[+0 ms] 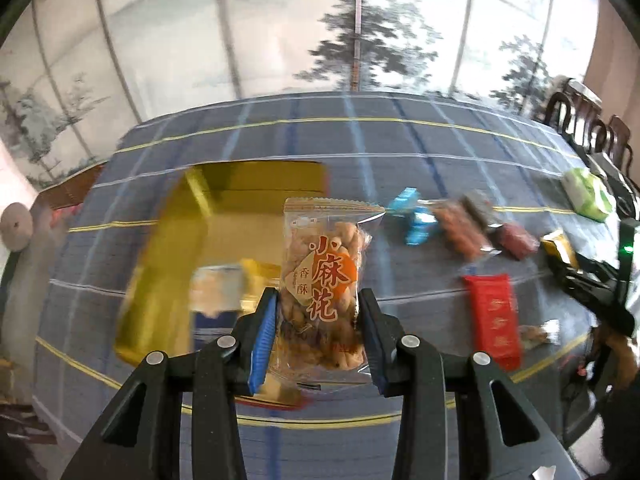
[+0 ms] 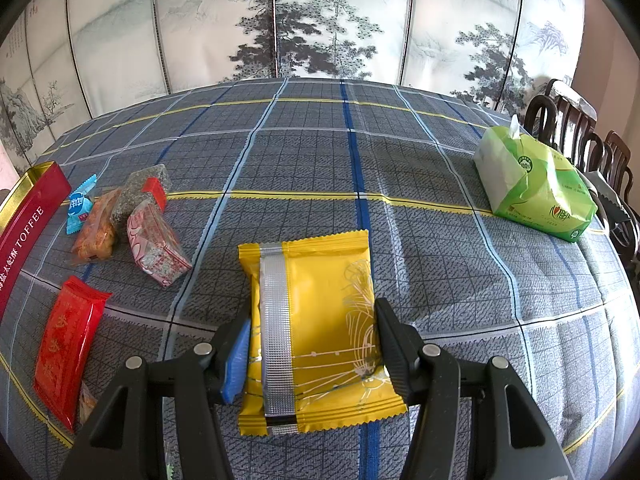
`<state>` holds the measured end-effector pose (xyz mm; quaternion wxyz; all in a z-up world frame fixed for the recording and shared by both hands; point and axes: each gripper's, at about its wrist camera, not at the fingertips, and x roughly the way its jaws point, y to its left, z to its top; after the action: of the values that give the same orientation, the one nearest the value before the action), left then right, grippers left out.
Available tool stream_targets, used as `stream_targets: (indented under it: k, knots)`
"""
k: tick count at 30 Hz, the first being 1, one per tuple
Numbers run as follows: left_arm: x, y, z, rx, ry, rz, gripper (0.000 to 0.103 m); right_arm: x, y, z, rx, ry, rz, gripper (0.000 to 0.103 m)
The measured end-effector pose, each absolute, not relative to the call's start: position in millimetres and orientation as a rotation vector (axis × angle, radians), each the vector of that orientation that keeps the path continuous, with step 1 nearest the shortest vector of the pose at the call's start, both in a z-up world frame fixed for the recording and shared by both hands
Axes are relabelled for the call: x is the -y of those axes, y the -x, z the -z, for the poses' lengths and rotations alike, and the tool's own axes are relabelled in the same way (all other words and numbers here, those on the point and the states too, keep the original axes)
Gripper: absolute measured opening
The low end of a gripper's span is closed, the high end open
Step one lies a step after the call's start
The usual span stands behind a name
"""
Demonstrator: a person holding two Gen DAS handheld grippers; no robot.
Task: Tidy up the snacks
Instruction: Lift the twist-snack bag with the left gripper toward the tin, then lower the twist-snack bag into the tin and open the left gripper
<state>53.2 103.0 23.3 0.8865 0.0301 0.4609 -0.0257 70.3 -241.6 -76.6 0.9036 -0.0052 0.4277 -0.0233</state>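
My left gripper [image 1: 318, 294] is shut on a clear packet of fried dough twists [image 1: 324, 248] with an orange label, held upright above the table. Behind it, blurred, lies the open gold-lined tin [image 1: 168, 248]; in the right wrist view its red "TOFFEE" wall [image 2: 28, 220] shows at the far left. My right gripper [image 2: 314, 316] is shut on a yellow packet [image 2: 320, 280] with a silver seam, low over the cloth. Loose snacks lie between them: a blue candy [image 2: 80, 204], an orange packet [image 2: 98, 228], a pink-white packet [image 2: 156, 248] and a red packet [image 2: 66, 344].
A blue-grey checked cloth [image 2: 320, 160] covers the table. A green tissue pack [image 2: 536, 188] sits at the right, near dark wooden chairs [image 2: 576, 128]. A painted folding screen [image 2: 320, 20] stands behind the far edge.
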Motion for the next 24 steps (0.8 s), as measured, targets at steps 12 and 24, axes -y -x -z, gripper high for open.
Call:
stream_targets:
  k: [12, 24]
  knots:
    - [-185, -74, 14, -1.028, -0.059, -0.086, 0.036, 241, -71, 76, -0.884, 0.012, 0.049, 0.058]
    - [-196, -81, 39, -1.082, -0.058, -0.098, 0.036, 243, -70, 75, -0.885, 0.012, 0.051, 0.058]
